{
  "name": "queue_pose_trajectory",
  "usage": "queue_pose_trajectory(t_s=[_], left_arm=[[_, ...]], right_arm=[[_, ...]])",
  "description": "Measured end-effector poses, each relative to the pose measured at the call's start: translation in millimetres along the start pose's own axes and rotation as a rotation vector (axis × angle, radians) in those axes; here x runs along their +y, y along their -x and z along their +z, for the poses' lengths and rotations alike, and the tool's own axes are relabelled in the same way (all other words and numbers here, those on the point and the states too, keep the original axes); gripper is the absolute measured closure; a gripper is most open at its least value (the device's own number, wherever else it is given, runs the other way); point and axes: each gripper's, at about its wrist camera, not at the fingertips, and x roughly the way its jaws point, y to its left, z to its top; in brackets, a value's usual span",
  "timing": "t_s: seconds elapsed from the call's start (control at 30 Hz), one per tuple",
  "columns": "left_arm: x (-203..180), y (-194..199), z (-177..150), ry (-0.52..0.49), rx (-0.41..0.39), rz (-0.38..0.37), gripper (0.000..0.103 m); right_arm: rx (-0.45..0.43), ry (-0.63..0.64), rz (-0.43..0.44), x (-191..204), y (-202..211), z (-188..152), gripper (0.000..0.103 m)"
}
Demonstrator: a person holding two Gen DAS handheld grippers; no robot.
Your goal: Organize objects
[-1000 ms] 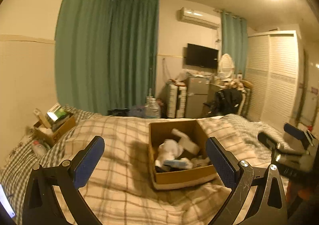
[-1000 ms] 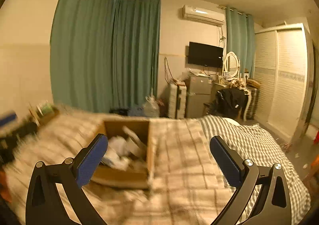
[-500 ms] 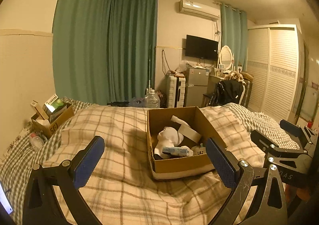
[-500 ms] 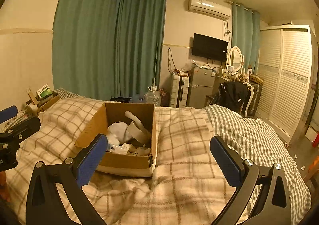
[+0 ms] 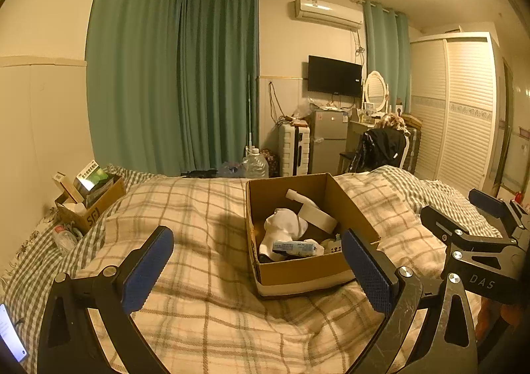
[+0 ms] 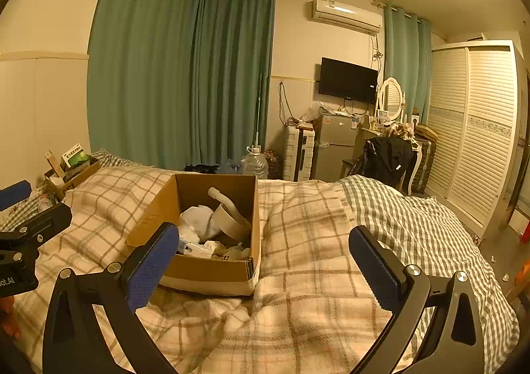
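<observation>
Both wrist cameras look forward along their gripper fingers, low over the plaid blanket point(image 5: 205, 208), facing the far wall's television point(image 6: 347, 80). Both share the open cardboard box point(image 5: 298, 269) point(image 6: 212, 269), near, the left camera seeing it right of centre, the right camera left of centre.

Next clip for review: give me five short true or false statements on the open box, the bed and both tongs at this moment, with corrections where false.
1. The open brown cardboard box sits on the beige plaid blanket. True.
2. The left tongs grip a white cloth. False: they are open and hold nothing.
3. The box holds a white crumpled cloth and other small items. True.
4. The right tongs are shut. False: their blue pads stand wide apart, with nothing between them.
5. The black wall-mounted television is switched on. False: its screen is dark.
</observation>
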Motion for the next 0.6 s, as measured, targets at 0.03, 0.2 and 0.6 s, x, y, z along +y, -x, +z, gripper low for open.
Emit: queue_pose_trajectory(t_s=[0.03,0.2,0.6], left_arm=[[0.4,0.1,-0.2,0.002,0.001,0.000,0.000],[2.3,-0.5,-0.4,0.005,0.004,0.003,0.000],[2.4,-2.0,-2.1,0.006,0.012,0.004,0.000]], right_arm=[[-0.001,0.000,-0.002,-0.2,0.3,0.1,0.000],[-0.005,0.000,-0.005,-0.3,1.5,0.3,0.000],[-0.001,0.001,-0.005,-0.2,1.9,-0.7,0.000]])
